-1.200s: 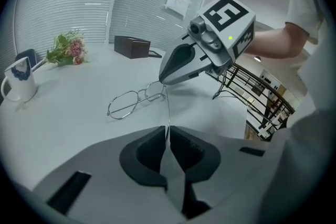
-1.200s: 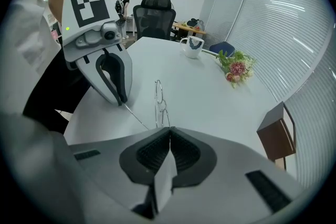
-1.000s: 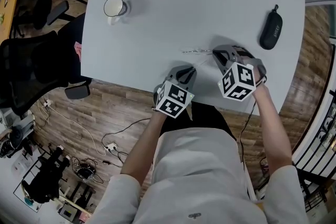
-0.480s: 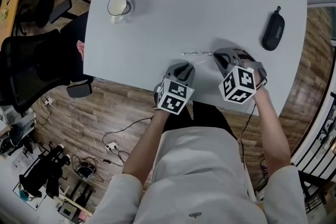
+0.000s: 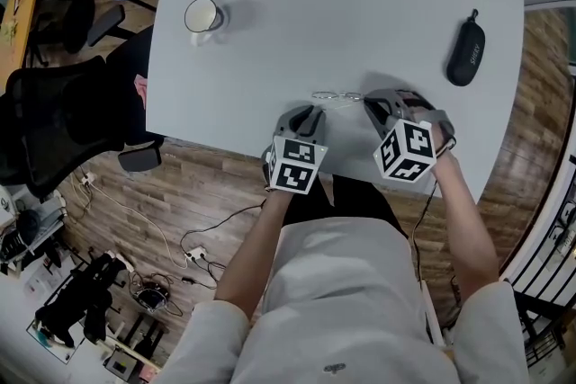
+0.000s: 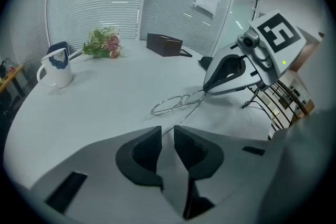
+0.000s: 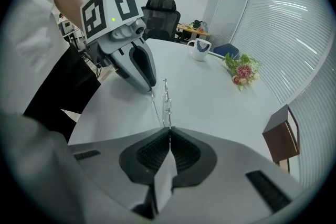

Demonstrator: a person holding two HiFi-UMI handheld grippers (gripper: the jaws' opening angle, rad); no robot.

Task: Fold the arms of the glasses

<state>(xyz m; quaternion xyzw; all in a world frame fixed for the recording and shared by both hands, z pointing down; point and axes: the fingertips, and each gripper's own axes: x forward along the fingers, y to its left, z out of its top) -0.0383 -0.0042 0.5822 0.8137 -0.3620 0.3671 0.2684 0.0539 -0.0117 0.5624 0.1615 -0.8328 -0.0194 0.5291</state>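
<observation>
left tongs (image 5: 310, 111) shifted nearer glasses (image 5: 336, 96); mug (image 5: 200, 15), case (image 5: 464, 52) well apart.

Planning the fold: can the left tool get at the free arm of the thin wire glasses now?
Probably yes: the right tool is shut on the thin wire glasses, and their free arm runs over bare grey table toward the parted jaws of the left tool.

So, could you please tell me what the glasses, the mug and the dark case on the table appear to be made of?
The glasses look like thin bare metal wire, with silvery, glinting rims and arms. The mug seems to be glazed ceramic: white, glossy and thick-walled. The case is matte black, possibly fabric or faux leather, but it is too small to tell.
</observation>
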